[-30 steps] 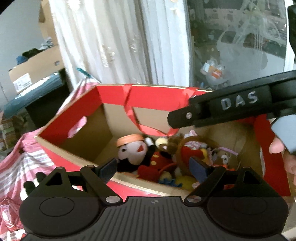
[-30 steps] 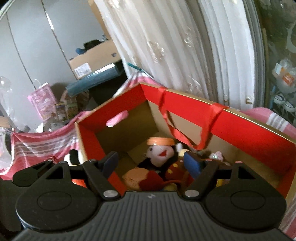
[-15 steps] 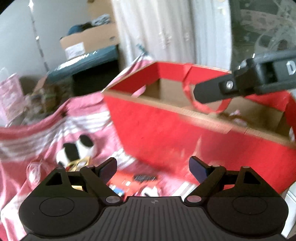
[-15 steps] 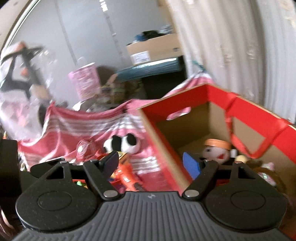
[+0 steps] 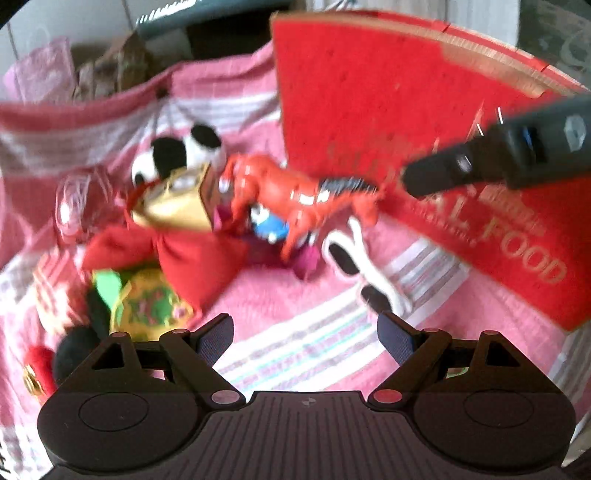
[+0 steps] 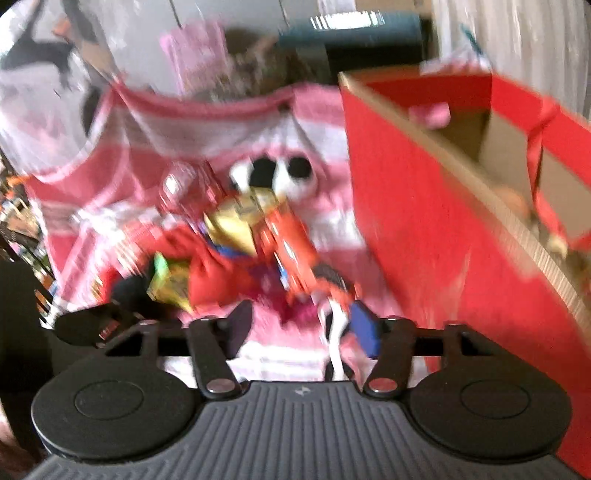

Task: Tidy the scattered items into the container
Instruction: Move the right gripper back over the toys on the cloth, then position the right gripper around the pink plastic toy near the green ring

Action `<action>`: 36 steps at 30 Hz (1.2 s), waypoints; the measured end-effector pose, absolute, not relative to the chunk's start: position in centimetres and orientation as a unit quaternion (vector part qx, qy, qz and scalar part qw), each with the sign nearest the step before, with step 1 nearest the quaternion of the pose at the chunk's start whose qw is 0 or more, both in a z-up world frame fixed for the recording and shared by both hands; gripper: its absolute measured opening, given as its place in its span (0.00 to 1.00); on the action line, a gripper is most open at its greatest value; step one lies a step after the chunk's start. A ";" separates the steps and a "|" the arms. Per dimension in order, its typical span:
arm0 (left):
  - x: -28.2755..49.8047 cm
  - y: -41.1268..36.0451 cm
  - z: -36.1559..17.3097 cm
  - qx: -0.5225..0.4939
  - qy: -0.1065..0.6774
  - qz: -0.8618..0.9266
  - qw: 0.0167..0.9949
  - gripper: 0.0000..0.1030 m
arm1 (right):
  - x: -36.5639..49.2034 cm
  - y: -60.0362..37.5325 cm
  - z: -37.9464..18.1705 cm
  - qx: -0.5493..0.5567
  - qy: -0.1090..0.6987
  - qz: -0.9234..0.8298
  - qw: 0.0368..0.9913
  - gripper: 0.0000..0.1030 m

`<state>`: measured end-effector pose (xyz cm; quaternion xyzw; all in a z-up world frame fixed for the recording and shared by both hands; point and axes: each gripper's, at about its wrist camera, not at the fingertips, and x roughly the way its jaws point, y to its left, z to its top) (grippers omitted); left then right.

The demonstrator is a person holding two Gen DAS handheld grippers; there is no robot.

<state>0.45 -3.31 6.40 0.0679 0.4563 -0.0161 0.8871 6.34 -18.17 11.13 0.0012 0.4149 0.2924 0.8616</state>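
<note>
Both views have swung off the red box (image 5: 388, 110) interior and down onto the toy pile beside it. Right gripper (image 6: 301, 328) jaws have just been closing to about half width, nothing gripped; a black-and-white plush limb (image 6: 334, 332) shows between the fingers, contact unclear. Left gripper (image 5: 306, 338) jaws wide apart, empty, over bare blanket.

Heavy motion blur in both frames. Most toys only readable by colour. A clear plastic item (image 5: 74, 203) is barely resolvable. Right gripper's finger cuts in from the right edge of the left view, tip near the box wall.

Surface: pink-and-white striped blanket (image 5: 306, 332). Behind it, dim clutter and a white curtain (image 6: 517, 33).

Pile, just beside the box: red toy horse (image 5: 295, 192), gold box (image 5: 177, 206), panda plush (image 5: 184, 151), red cloth (image 5: 192, 262), green-yellow item (image 5: 147, 306).

Box open-topped, cardboard inside, red ribbon handle (image 6: 539, 155); contents cut off, only blurred shapes at the right edge.
</note>
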 end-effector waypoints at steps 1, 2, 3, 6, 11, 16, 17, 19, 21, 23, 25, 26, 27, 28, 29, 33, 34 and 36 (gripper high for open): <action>0.3 -3.1 5.7 0.061 0.463 -0.020 0.884 0.89 | 6.5 -18.2 10.1 -0.001 0.430 0.286 0.856 0.54; 0.1 -3.0 5.1 0.057 0.470 -0.029 0.881 0.89 | 6.5 -18.4 9.2 -0.004 0.443 0.279 0.852 0.54; -0.2 -3.2 4.5 0.058 0.475 -0.040 0.877 0.89 | 6.5 -18.5 8.5 -0.008 0.455 0.272 0.848 0.53; -1.5 -3.9 2.8 0.087 0.488 -0.075 0.865 0.89 | 6.2 -18.7 6.1 -0.025 0.486 0.265 0.832 0.53; -3.1 -4.2 0.4 0.107 0.512 -0.142 0.841 0.86 | 6.2 -18.6 3.5 -0.023 0.532 0.260 0.805 0.44; -4.0 -4.7 -1.0 0.104 0.516 -0.179 0.831 0.84 | 6.0 -18.1 2.1 -0.004 0.570 0.273 0.775 0.42; -4.1 -4.9 -1.1 0.107 0.514 -0.182 0.831 0.82 | 6.1 -17.9 1.8 0.000 0.575 0.276 0.770 0.42; -4.1 -5.3 -1.7 0.117 0.516 -0.185 0.828 0.75 | 6.0 -17.8 1.4 0.011 0.588 0.282 0.758 0.42; -4.1 -5.6 -2.4 0.125 0.526 -0.184 0.821 0.61 | 6.0 -17.3 0.7 0.019 0.602 0.288 0.745 0.42; -4.0 -5.6 -3.0 0.117 0.534 -0.182 0.818 0.55 | 5.7 -17.1 0.1 0.024 0.617 0.293 0.730 0.42; -4.0 -5.3 -3.3 0.107 0.533 -0.175 0.821 0.49 | 5.4 -16.9 -0.8 0.029 0.635 0.296 0.713 0.42; -4.0 -5.1 -3.3 0.102 0.532 -0.172 0.823 0.46 | 5.2 -16.8 -1.3 0.031 0.643 0.295 0.706 0.42; -3.9 -4.8 -3.3 0.092 0.533 -0.170 0.824 0.45 | 5.0 -16.7 -1.8 0.035 0.651 0.293 0.699 0.42; -3.8 -4.5 -3.2 0.082 0.534 -0.168 0.825 0.44 | 4.9 -16.5 -2.3 0.039 0.659 0.290 0.693 0.41; -3.7 -4.1 -3.2 0.069 0.534 -0.167 0.826 0.43 | 4.8 -16.4 -2.7 0.042 0.664 0.287 0.689 0.39; -3.2 -3.2 -3.1 0.035 0.537 -0.165 0.827 0.39 | 5.5 -16.0 -3.7 0.070 0.670 0.274 0.686 0.38; -3.0 -2.9 -3.1 0.024 0.537 -0.165 0.827 0.37 | 5.8 -15.7 -4.0 0.080 0.673 0.271 0.683 0.37; -2.9 -2.5 -3.0 0.009 0.538 -0.164 0.827 0.32 | 6.1 -15.3 -4.4 0.089 0.675 0.272 0.680 0.36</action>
